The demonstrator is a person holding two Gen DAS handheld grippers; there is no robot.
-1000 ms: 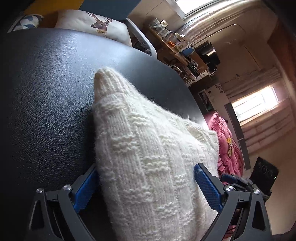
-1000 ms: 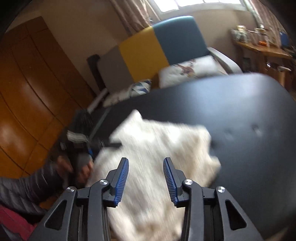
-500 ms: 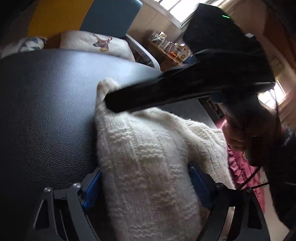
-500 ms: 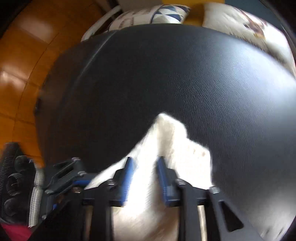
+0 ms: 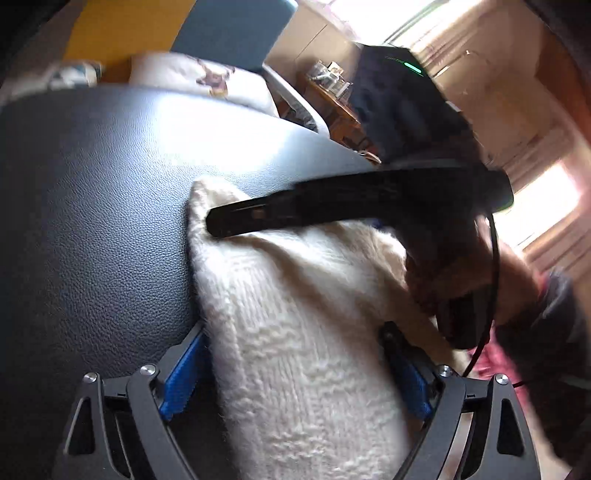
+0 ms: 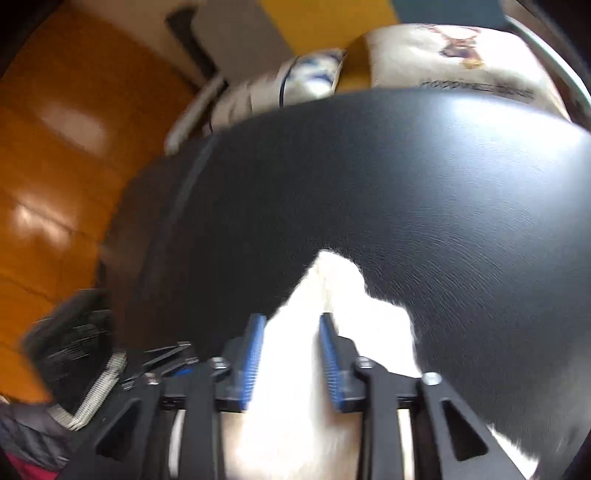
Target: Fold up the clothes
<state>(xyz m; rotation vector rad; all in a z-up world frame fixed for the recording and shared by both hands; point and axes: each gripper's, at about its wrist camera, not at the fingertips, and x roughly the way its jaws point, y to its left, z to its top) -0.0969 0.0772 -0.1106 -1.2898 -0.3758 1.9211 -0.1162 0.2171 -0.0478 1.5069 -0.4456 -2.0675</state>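
The folded knit (image 5: 295, 332) lies lengthwise between the wide, opening left gripper (image 5: 291, 369); the narrower right gripper (image 6: 291, 354), also opening, straddles its far corner.

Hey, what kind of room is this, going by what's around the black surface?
Probably a lived-in home room: a colour-block armchair with a deer-print cushion, a cluttered wooden side table, and curtained windows.
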